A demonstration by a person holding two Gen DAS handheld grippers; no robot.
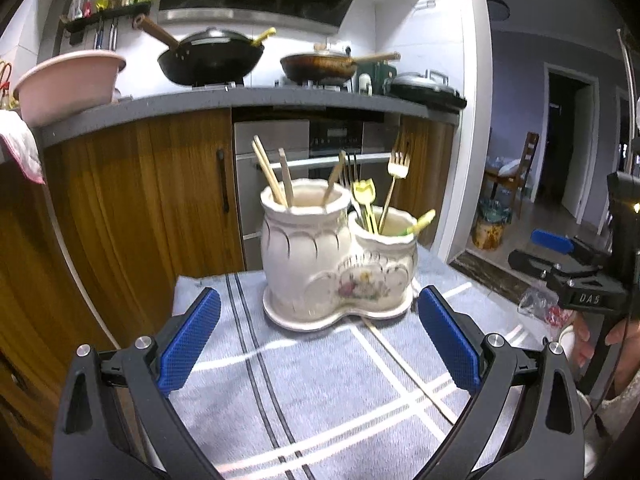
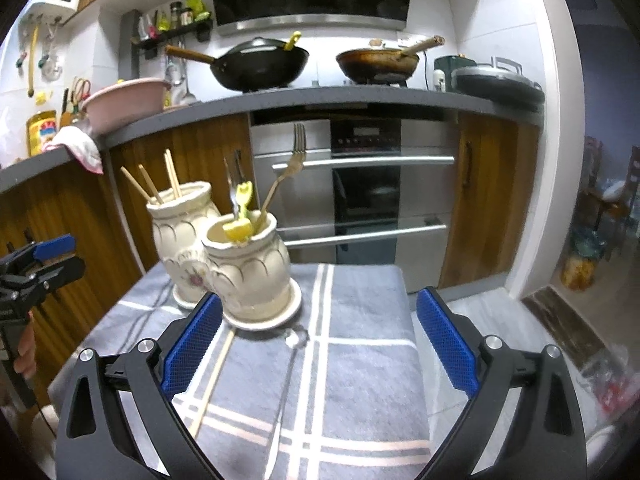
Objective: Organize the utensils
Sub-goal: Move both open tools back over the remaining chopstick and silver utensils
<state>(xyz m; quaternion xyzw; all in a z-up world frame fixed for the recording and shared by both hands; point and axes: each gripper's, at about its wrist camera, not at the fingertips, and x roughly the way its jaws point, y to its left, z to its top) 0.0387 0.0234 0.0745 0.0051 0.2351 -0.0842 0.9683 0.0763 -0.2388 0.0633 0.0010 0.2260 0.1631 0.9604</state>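
Observation:
A white ceramic double holder (image 1: 320, 256) stands on a grey checked cloth (image 1: 320, 400). Its taller pot holds wooden chopsticks (image 1: 269, 174); its shorter pot holds forks (image 1: 398, 168) and yellow-handled utensils (image 1: 364, 194). One loose chopstick (image 1: 408, 372) lies on the cloth in front of it. My left gripper (image 1: 320, 336) is open and empty, just short of the holder. In the right wrist view the holder (image 2: 240, 272) is ahead to the left, with the chopstick (image 2: 212, 384) and a metal spoon (image 2: 286, 392) lying on the cloth. My right gripper (image 2: 318, 340) is open and empty above them.
The cloth (image 2: 360, 360) covers a small table with edges close on all sides. Behind are wooden cabinets (image 1: 132, 200), an oven (image 2: 360, 184), and a counter with a pink basin (image 1: 64, 84) and woks (image 1: 212, 56). The other gripper (image 1: 580, 264) shows at the right.

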